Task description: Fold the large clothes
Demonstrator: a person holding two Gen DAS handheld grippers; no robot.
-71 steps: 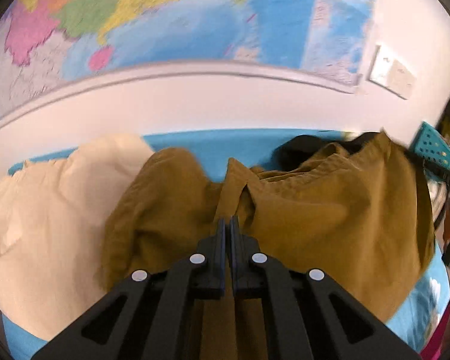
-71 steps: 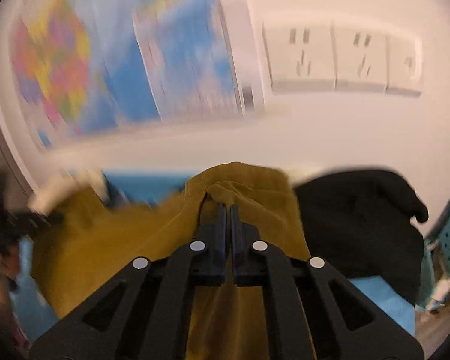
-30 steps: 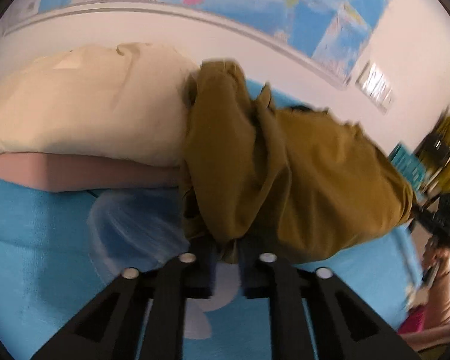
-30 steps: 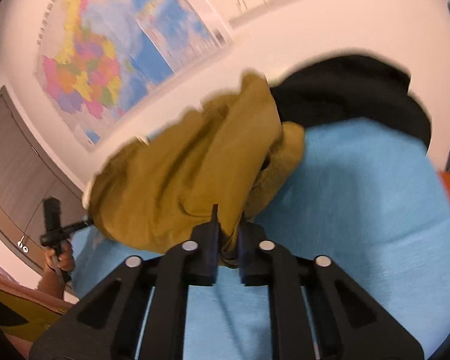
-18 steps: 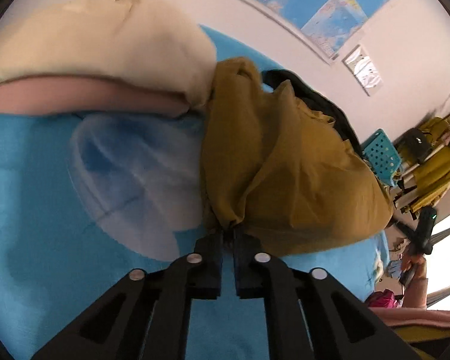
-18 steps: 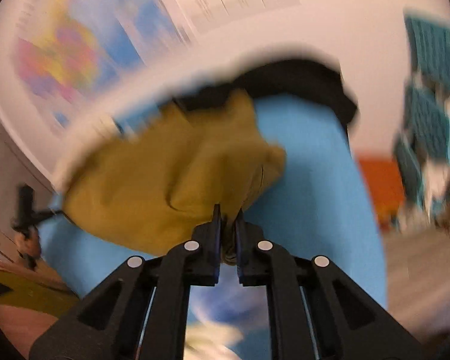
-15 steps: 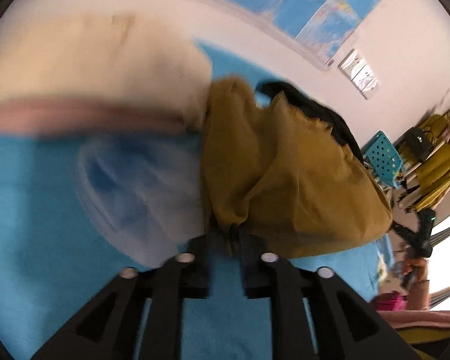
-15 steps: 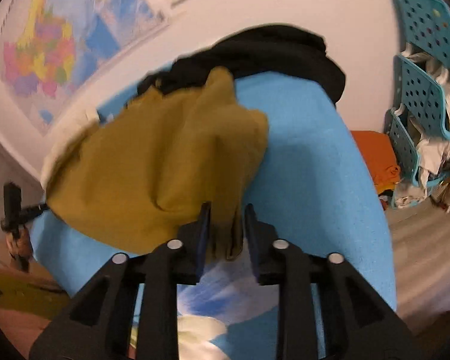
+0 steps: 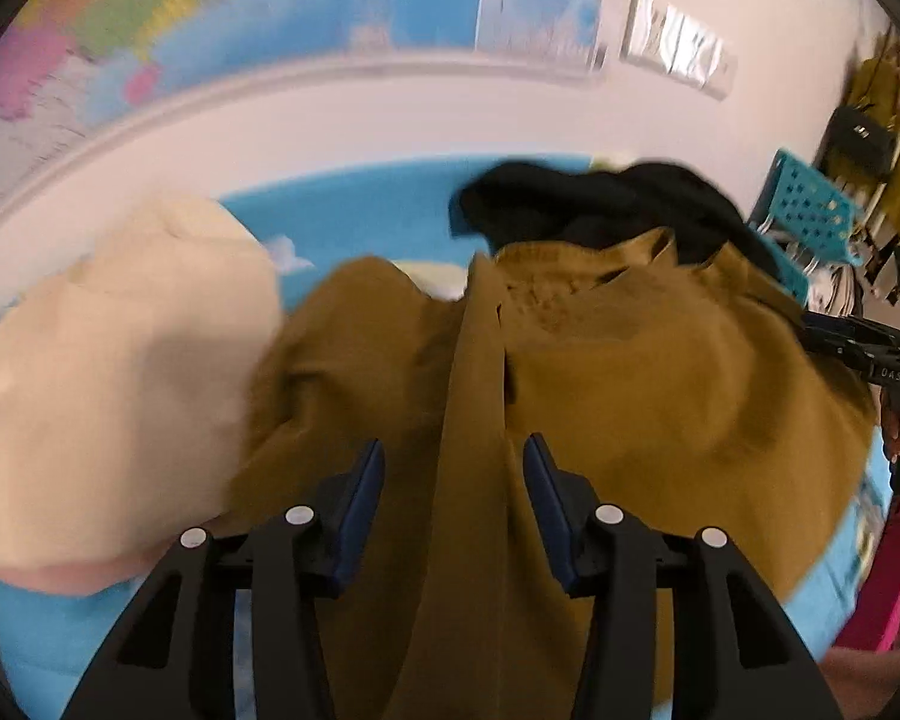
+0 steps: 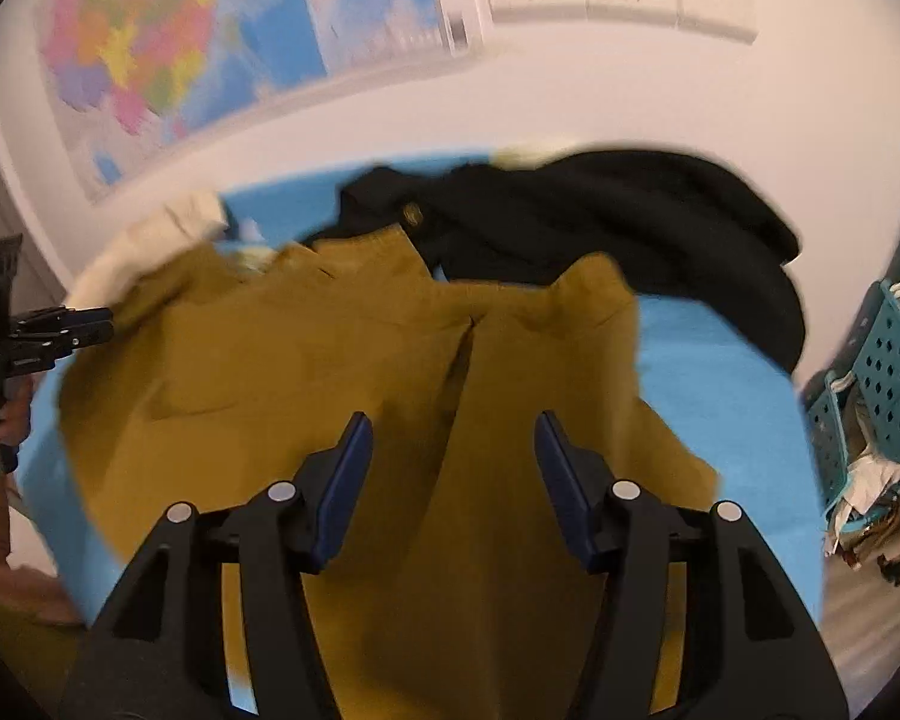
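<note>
The mustard-brown cotton garment [image 9: 660,372], gripped a second ago, is now released by both opening grippers, left gripper [image 9: 453,495] and right gripper [image 10: 448,474].

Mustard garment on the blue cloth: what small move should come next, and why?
Probably lift both grippers clear. The left gripper and right gripper are opening, pads off the mustard garment, which lies spread on the blue cloth. Then they can regrip an edge to fold.

Let go of the mustard garment [image 9: 660,372], now spread flatter on the blue cover [image 10: 726,396]. Both grippers' jaws opening, previously clamped on its cloth.
</note>
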